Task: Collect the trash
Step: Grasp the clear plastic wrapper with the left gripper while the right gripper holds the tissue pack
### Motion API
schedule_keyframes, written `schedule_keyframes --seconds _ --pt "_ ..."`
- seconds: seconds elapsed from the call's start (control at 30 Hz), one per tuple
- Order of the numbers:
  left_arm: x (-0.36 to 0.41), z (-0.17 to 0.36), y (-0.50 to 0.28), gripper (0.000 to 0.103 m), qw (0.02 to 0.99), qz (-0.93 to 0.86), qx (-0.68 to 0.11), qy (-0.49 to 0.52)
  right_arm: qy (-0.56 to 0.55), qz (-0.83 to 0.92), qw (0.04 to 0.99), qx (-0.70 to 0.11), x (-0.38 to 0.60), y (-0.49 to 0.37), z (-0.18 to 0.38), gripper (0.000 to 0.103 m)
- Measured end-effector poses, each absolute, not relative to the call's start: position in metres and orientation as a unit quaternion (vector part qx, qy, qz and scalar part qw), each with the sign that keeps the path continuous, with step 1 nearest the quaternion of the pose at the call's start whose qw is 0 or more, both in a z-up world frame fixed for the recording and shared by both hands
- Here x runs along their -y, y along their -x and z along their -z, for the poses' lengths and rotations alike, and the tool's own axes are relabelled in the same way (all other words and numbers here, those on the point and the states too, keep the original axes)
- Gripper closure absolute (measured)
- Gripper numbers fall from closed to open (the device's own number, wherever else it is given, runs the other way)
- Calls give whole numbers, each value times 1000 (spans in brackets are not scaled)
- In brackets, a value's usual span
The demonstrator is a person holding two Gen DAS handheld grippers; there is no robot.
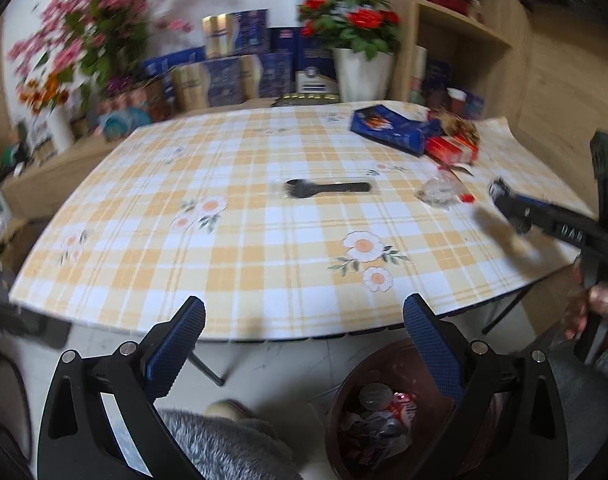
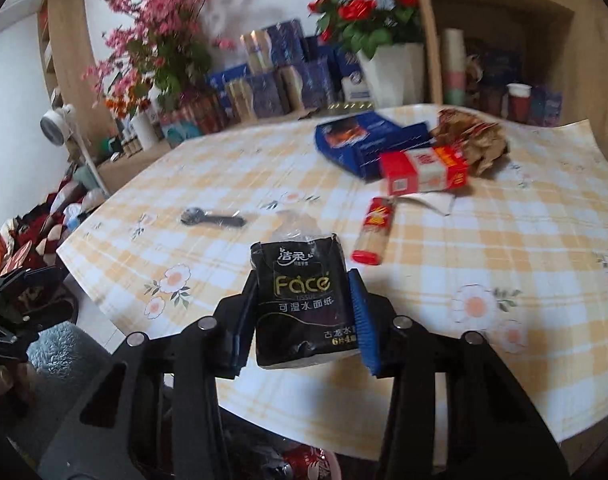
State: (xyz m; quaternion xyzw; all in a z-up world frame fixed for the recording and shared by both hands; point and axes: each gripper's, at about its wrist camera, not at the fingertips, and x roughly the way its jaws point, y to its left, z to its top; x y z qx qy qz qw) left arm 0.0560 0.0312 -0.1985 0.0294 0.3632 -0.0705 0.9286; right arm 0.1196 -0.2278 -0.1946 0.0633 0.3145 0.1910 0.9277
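Your right gripper (image 2: 304, 312) is pinching the black tissue pack (image 2: 300, 300) above the near edge of the table (image 2: 504, 240). Your left gripper (image 1: 304, 344), jaws spread and empty, hangs beside the trash bin (image 1: 344, 400). Next, I'd judge, carry the pack over that bin and release it.

right tool (image 2: 302, 312) | pads clamp black tissue pack (image 2: 300, 304) | over checked tablecloth (image 2: 504, 240) | fork (image 2: 212, 218) beyond
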Motion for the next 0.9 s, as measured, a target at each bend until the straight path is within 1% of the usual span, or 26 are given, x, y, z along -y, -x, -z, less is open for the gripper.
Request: schedule_keyframes --seconds 0.13,0.3,0.4,0.57,0.83,0.9 --pt "0 188 -75 6 926 138 -349 -44 -72 -164 939 -294 246 -111 188 58" --pt "34 185 -126 6 911 195 -364 -2 -96 -139 945 -282 270 -107 188 58" --pt "58 190 -163 6 900 205 -384 9 -103 -128 946 -279 278 -105 191 58" --pt "88 204 -202 6 887 209 -412 3 -115 -117 945 -282 288 -107 197 58" --pt "119 226 -234 6 876 206 -435 -21 -125 -111 943 -286 294 -110 202 58" --pt "124 229 -237 11 874 207 -438 -30 -126 -111 943 -287 294 -110 203 58"
